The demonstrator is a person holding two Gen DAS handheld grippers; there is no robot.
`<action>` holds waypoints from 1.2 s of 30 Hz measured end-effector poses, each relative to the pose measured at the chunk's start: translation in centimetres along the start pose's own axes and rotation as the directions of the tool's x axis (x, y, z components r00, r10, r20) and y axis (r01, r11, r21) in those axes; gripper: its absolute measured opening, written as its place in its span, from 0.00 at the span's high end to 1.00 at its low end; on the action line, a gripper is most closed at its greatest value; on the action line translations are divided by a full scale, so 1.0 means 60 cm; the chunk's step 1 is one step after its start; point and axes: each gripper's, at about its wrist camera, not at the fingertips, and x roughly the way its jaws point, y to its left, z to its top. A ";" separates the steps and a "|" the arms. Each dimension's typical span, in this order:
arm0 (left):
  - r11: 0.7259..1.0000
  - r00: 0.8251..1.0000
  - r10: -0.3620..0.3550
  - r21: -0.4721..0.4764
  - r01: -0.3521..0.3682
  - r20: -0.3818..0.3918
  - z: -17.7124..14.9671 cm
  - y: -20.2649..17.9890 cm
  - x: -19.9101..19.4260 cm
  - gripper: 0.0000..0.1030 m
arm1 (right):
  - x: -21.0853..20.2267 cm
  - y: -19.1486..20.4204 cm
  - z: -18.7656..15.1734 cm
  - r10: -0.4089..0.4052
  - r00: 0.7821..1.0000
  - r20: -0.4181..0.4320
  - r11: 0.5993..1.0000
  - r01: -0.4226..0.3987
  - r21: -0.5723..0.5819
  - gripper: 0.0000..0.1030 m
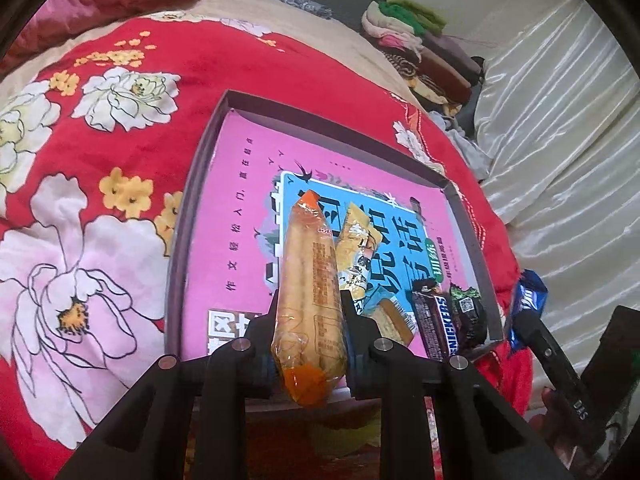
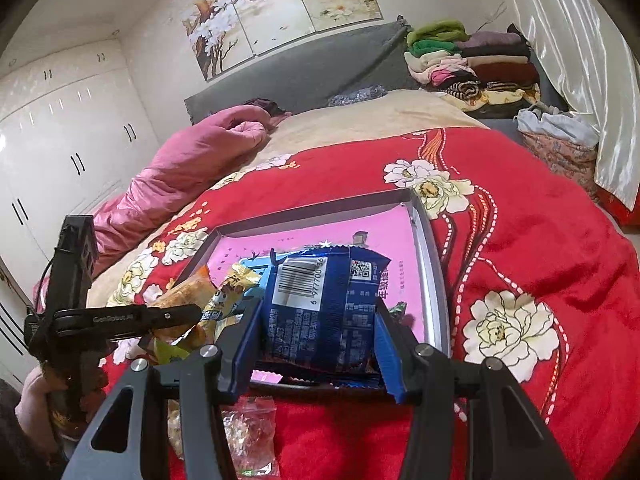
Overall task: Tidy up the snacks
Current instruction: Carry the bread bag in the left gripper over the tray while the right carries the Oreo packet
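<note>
A shallow box [image 1: 174,240] with a pink printed bottom lies on the red floral bedspread. My left gripper [image 1: 308,312] is shut on a long orange-ended bread packet [image 1: 308,280] and holds it over the box's near end. Inside the box lie a yellow snack packet [image 1: 358,248], a Snickers bar [image 1: 436,320] and a dark green-black packet [image 1: 466,312]. My right gripper [image 2: 318,320] is shut on a blue snack packet [image 2: 320,308] above the box's near edge [image 2: 434,280]; that packet also shows in the left wrist view [image 1: 526,304].
A clear plastic packet [image 2: 248,436] lies on the bedspread [image 2: 520,240] in front of the box. A pink quilt [image 2: 192,160] lies at the far left of the bed. Folded clothes [image 2: 472,64] are stacked at the headboard. A white curtain [image 1: 560,120] hangs to the right.
</note>
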 end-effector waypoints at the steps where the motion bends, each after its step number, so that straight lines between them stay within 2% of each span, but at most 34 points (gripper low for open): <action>1: 1.000 1.000 -0.008 -0.005 0.008 0.000 0.000 0.001 0.001 0.76 | 0.003 0.001 0.000 -0.017 1.000 -0.003 1.000 0.017 -0.008 0.49; 11: 0.998 0.998 -0.055 -0.028 0.055 0.012 -0.001 0.010 0.001 0.77 | 0.025 -0.014 -0.005 -0.076 0.996 -0.046 0.997 0.075 -0.017 0.49; 30: 0.999 0.999 -0.031 -0.029 0.031 0.023 0.007 0.019 -0.014 0.76 | 0.045 -0.012 -0.014 -0.172 0.982 -0.078 0.982 0.165 -0.092 0.49; 36: 0.998 1.000 -0.023 -0.061 0.024 0.020 0.008 0.033 -0.016 0.76 | 0.044 -0.010 -0.015 -0.181 0.981 -0.076 0.979 0.173 -0.110 0.49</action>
